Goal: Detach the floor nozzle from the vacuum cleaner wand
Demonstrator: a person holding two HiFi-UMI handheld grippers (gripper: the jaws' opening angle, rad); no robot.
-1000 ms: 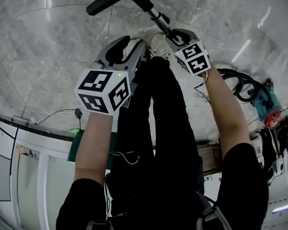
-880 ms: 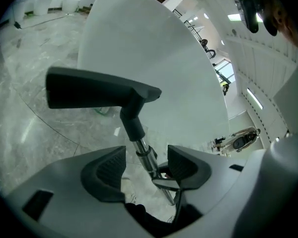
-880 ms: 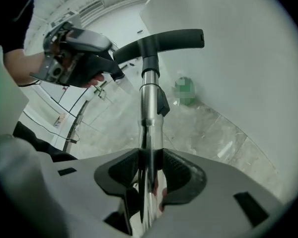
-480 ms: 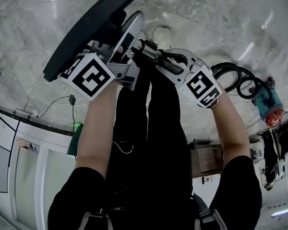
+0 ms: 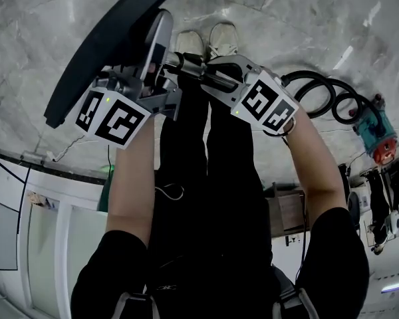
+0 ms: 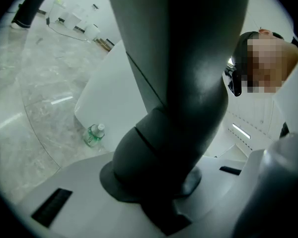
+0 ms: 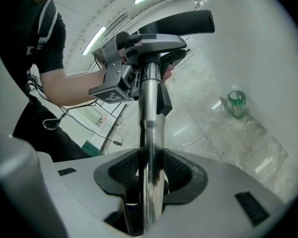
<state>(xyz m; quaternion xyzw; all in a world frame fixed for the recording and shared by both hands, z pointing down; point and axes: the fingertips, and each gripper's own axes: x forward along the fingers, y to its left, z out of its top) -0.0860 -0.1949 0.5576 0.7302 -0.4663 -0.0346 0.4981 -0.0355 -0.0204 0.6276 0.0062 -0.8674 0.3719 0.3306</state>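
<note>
The dark floor nozzle (image 5: 106,45) is lifted off the floor and slants across the upper left of the head view. My left gripper (image 5: 156,58) has its jaws around the nozzle's thick dark neck (image 6: 184,108); they are closing and the pads press on it. The chrome wand (image 7: 150,133) runs straight out between the jaws of my right gripper (image 7: 151,182), which is shut on it just behind the joint. Seen from the right gripper view, the left gripper (image 7: 139,48) sits at the wand's far end under the nozzle head (image 7: 179,21). Nozzle and wand look joined.
A coiled black hose (image 5: 326,98) leads to the teal and orange vacuum body (image 5: 372,135) on the marble floor at right. A green bottle (image 7: 235,103) stands on the floor. My shoes (image 5: 206,42) are below the grippers. White cabinets (image 5: 26,205) run along the left.
Both grippers rose and drew toward me, lifting nozzle and wand off the floor. The left gripper, empty a second ago, now sits on the nozzle's neck.
</note>
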